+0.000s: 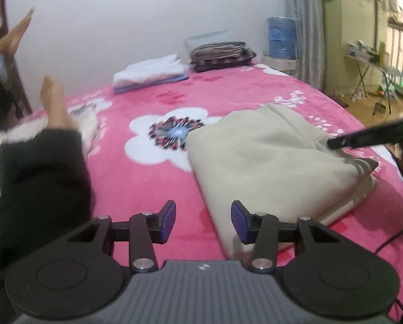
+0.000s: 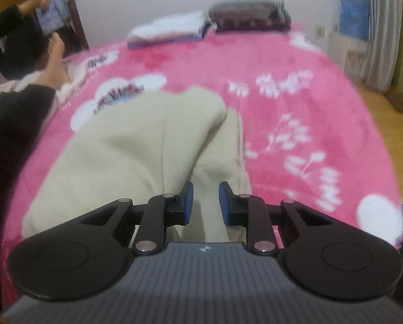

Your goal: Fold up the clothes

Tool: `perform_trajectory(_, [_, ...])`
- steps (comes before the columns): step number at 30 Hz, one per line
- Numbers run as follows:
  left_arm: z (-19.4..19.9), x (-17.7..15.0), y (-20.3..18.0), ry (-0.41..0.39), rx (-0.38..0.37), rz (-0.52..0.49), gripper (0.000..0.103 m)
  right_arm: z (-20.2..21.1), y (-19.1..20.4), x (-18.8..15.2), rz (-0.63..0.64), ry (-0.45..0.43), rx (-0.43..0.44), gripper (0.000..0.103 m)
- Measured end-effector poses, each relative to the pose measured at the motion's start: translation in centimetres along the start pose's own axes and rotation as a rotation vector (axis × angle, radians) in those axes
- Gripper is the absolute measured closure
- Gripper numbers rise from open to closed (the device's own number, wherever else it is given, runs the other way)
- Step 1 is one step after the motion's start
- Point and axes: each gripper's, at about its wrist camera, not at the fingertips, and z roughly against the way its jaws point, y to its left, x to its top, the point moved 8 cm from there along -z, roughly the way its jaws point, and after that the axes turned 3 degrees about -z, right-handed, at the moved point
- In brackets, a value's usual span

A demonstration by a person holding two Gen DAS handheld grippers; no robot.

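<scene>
Beige garment [image 1: 271, 162] lies folded on the pink floral blanket [image 1: 147, 178], both grippers clear of it.

Left gripper [image 1: 203, 222]: fingers apart, nothing between them, positioned over bare blanket just beside the garment's left edge. Right gripper [image 2: 205, 202]: jaws narrowly apart, pads not pressing cloth, above the garment's near right edge. The blanket is unobstructed right of the garment up to the bed's edge. At the far edge, well apart, sit a white folded stack [image 1: 150, 73] and a dark folded stack [image 1: 223, 55]. A person's black sleeve [image 1: 39, 178] occupies the left side.
</scene>
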Motion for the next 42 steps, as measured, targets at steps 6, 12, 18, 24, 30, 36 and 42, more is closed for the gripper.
perform_trajectory(6, [-3.8, -0.8, -3.5, 0.077, -0.039, -0.056, 0.055, 4.2, 2.4, -1.3, -0.012, -0.049, 0.132, 0.083])
perform_trajectory(12, [-3.6, -1.4, -4.4, 0.066, -0.023, -0.104, 0.054, 2.2, 3.0, -3.6, 0.051, 0.035, -0.017, 0.081])
perform_trajectory(18, [-3.9, -1.5, -4.4, 0.054, -0.025, -0.115, 0.054, 5.5, 5.0, -4.8, -0.074, -0.040, -0.006, 0.076])
perform_trajectory(24, [-4.1, -1.4, -4.8, 0.052, -0.014, -0.137, 0.053, 6.5, 0.1, -6.9, -0.452, -0.051, 0.022, 0.074])
perform_trajectory(30, [-4.1, -1.3, -5.0, 0.053, 0.000, -0.141, 0.052, 5.5, -3.1, -8.4, -0.720, -0.040, 0.085, 0.064])
perform_trajectory(36, [-3.9, -1.2, -5.3, 0.049, 0.014, -0.159, 0.053, 4.7, -3.1, -8.2, -0.747, -0.061, 0.121, 0.074])
perform_trajectory(42, [-3.7, -1.0, -5.8, 0.045, 0.012, -0.180, 0.053, 5.7, -1.8, -7.3, -0.594, -0.114, 0.052, 0.093])
